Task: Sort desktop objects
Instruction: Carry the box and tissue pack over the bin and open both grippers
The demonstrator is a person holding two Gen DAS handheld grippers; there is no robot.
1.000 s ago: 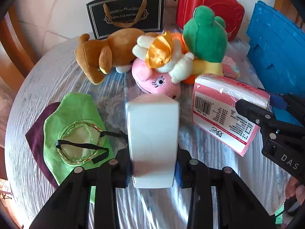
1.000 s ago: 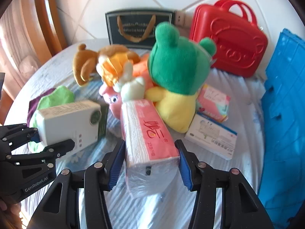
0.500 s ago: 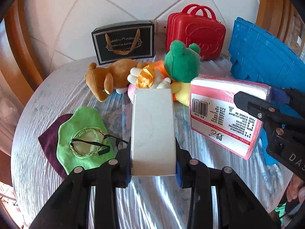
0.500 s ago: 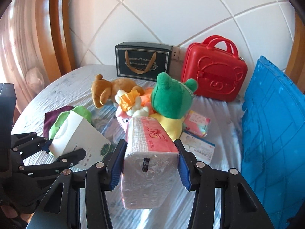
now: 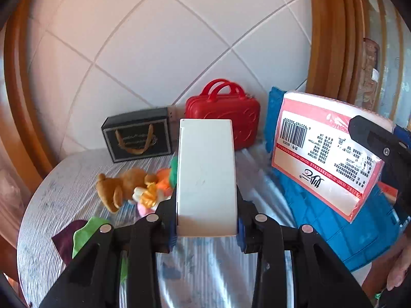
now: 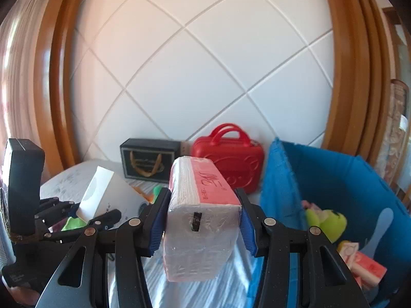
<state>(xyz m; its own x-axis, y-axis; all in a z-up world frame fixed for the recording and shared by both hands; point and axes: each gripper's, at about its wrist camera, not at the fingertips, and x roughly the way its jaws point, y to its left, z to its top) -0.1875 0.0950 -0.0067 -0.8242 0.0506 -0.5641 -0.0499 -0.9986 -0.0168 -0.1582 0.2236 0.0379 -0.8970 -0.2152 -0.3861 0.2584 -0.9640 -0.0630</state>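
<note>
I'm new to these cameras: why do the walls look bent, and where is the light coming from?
Both wrist views are fisheye, so the tile lines and wooden frame bow outward. Left view: the table cover shows glare. Right view: warm light tints the upper left, and the edges blur.

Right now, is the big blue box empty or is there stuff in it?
Not empty. The blue box holds a green plush toy and a pink pack.

A matt white cardboard box (image 5: pixel 206 179) sits beside a tissue pack (image 6: pixel 203 215) wrapped in glossy clear film. Behind them are a shiny red hard-plastic case (image 6: pixel 228 161), a ribbed blue plastic crate (image 6: pixel 334 177) and fuzzy cloth plush toys (image 5: pixel 128 184), before smooth glazed wall tiles (image 6: pixel 205 64) framed in polished wood
</note>
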